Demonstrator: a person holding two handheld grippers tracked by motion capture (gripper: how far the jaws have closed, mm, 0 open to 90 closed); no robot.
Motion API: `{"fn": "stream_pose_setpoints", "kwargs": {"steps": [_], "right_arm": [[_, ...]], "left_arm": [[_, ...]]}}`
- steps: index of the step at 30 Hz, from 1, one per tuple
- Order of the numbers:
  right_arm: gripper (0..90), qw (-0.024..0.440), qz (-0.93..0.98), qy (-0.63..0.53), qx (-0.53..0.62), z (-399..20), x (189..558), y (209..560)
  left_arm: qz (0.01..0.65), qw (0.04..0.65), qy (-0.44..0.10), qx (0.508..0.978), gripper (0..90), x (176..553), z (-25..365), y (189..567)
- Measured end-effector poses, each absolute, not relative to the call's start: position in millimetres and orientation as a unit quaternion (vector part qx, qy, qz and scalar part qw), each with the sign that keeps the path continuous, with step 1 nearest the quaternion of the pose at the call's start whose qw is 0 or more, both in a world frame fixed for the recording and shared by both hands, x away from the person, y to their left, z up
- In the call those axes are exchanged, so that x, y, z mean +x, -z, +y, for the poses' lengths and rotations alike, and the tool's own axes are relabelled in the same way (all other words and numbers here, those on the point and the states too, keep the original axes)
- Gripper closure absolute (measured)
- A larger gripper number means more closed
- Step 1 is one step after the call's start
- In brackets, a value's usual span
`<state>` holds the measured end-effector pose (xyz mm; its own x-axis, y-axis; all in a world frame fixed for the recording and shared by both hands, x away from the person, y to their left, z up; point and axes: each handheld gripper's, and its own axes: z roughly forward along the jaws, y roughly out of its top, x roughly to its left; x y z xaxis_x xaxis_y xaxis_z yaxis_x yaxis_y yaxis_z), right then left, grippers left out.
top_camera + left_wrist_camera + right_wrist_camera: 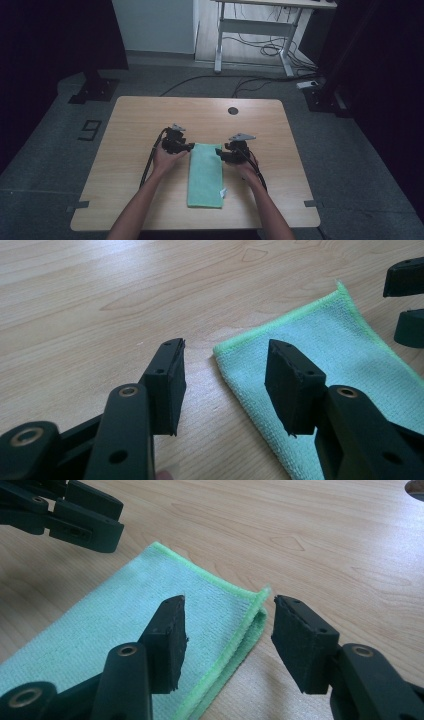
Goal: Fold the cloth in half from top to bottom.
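Note:
A folded green cloth [205,175] lies lengthwise on the wooden table [130,145]. My left gripper [191,146] is at the cloth's far left corner and my right gripper [218,151] at its far right corner. In the left gripper view the left gripper [225,345] stands open, its jaws astride the cloth [325,350] corner, one over bare wood, one over fabric. In the right gripper view the right gripper [229,600] is open too, its jaws astride the folded edge of the cloth [125,615]. Neither pair of pads presses the fabric.
A small white tag [223,192] sticks out at the cloth's near right side. A dark round hole [233,110] sits near the table's far edge. Beyond the table are a white desk frame [260,25], floor cables [200,80] and black stand bases [95,90].

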<state>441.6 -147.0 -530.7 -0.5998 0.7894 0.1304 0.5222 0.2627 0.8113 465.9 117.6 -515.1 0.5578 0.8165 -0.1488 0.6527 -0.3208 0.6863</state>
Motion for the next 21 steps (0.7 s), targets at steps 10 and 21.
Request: {"fn": "stream_pose_setpoints", "kwargs": {"steps": [10,21], "right_arm": [[47.4,0.146,0.782,-0.430,0.427,-142.3,451.0,536.3],[47.4,0.141,0.786,-0.422,0.430,-137.0,463.6,539.5]], "left_arm": [[0.466,0.361,-0.105,0.801,50.9,472.8,115.8,524.5],[0.463,0.360,-0.096,0.804,50.0,477.0,114.3,528.6]]}}
